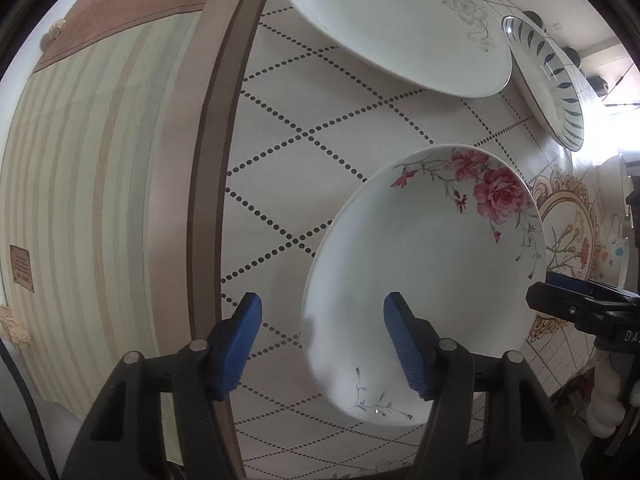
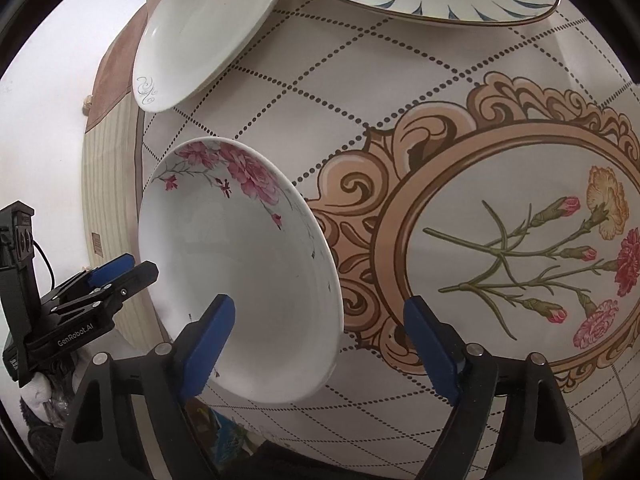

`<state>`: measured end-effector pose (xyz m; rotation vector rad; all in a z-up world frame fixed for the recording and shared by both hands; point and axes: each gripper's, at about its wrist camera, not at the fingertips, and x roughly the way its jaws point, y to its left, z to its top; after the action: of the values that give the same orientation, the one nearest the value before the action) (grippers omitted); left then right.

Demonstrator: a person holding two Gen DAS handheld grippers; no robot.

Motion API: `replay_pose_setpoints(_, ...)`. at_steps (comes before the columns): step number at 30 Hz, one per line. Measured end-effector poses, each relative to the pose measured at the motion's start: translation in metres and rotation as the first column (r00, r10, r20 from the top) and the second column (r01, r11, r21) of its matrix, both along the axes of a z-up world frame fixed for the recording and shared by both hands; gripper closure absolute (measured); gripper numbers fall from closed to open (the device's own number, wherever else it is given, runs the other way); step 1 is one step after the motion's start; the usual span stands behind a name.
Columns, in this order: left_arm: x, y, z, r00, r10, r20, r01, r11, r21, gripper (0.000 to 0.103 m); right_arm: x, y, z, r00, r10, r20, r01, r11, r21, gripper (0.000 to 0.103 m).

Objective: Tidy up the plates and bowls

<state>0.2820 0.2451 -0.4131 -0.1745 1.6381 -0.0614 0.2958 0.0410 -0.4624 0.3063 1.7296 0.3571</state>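
Carnation medallion (image 2: 508,256) on the cloth (image 2: 360,92): right view only; striped overhang (image 1: 80,184): left view only. Left gripper (image 1: 322,350) half spread, straddling the near-left rim of the rose plate (image 1: 424,280), pads not pressing. Right gripper (image 2: 320,348) wider, astride its opposite rim, holding nothing. Grey-flower plate (image 1: 396,24) and blue-leaf plate (image 1: 552,80) beyond the rose plate, all bare.

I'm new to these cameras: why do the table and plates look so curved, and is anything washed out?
Left wrist view: the fisheye lens bows the table edge and stretches the rose plate; window glare whitens the right side. Right wrist view: the same bulge warps the tablecloth medallion; lighting is even, details sharp.
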Motion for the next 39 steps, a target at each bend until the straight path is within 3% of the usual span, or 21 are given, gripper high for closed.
replay_pose_setpoints(5,0.001,-0.008,-0.008,1.0,-0.02,-0.004,0.02,1.0,-0.003,0.063,0.003,0.009,-0.014,0.999,0.01,-0.037,-0.01,1.0,0.004,0.04)
replay_pose_setpoints(9,0.0,-0.008,-0.011,1.0,-0.001,0.002,0.001,1.0,-0.002,0.068,0.002,0.014,-0.013,0.999,0.024,-0.033,-0.023,1.0,0.015,0.063)
replay_pose_setpoints(14,0.0,0.006,-0.013,0.999,0.041,0.007,-0.041,0.999,-0.003,0.081,0.003,0.009,-0.016,1.0,0.007,-0.029,-0.007,1.0,-0.001,0.078)
replay_pose_setpoints(16,0.0,0.011,-0.013,0.998,0.054,0.009,-0.054,0.998,-0.014,0.082,0.004,0.005,-0.019,1.0,-0.004,-0.028,0.004,1.0,-0.008,0.089)
replay_pose_setpoints(22,-0.004,0.011,-0.014,0.999,0.048,0.018,-0.048,0.999,0.005,0.083,0.004,-0.004,-0.019,1.0,-0.018,-0.012,0.018,1.0,0.018,0.091)
replay_pose_setpoints(31,-0.013,-0.032,-0.01,0.999,-0.008,0.038,0.009,1.0,-0.012,0.083,0.008,-0.058,0.003,0.998,-0.056,0.028,0.055,0.998,0.032,0.091)
replay_pose_setpoints(39,0.011,-0.097,0.008,0.992,-0.084,0.096,0.09,0.994,-0.056,0.083,0.009,-0.145,0.031,0.986,-0.158,0.053,0.158,0.987,0.017,0.091)
